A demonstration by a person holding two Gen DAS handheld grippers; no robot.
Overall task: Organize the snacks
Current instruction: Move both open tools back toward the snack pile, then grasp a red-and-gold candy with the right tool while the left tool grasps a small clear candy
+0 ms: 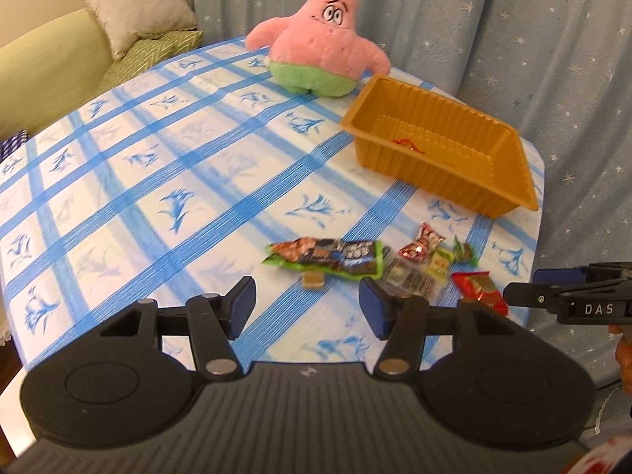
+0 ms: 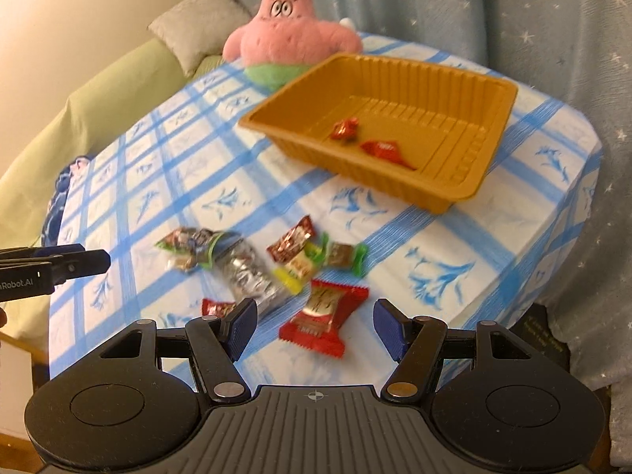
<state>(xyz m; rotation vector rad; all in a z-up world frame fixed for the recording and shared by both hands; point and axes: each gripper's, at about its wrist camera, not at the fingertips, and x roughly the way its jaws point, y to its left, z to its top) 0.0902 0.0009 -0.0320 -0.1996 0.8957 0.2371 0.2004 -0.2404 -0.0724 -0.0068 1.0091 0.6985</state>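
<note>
- Table under a blue-and-white checked tablecloth (image 1: 166,166); star-print curtain (image 1: 493,19) behind it, green sofa (image 1: 43,63) with a grey cushion (image 1: 138,12) off to the side.
- Pink starfish plush (image 1: 320,39) sits at the far edge of the table, just beside the tray.
- Ribbed amber plastic tray (image 2: 454,193) stands on the far right part of the table; two red-wrapped candies (image 2: 345,128) lie on its floor.
- Loose snacks clustered near the front edge, well apart from the tray: a long green-and-black packet (image 1: 328,256), a silver foil bar (image 2: 249,272), a yellow-green sweet (image 2: 294,270), a small red-brown wrapper (image 2: 292,239), a green-ended candy (image 2: 341,254).
- Left gripper (image 1: 308,304): released, jaws spread and empty, above the cloth just short of the long packet.
- Right gripper (image 2: 316,322): released, jaws wide; a large red packet (image 2: 322,316) lies between the blue pads (image 2: 241,326), untouched by either.
- Small red wrapper (image 2: 215,308) just beside that gripper's left pad.
</note>
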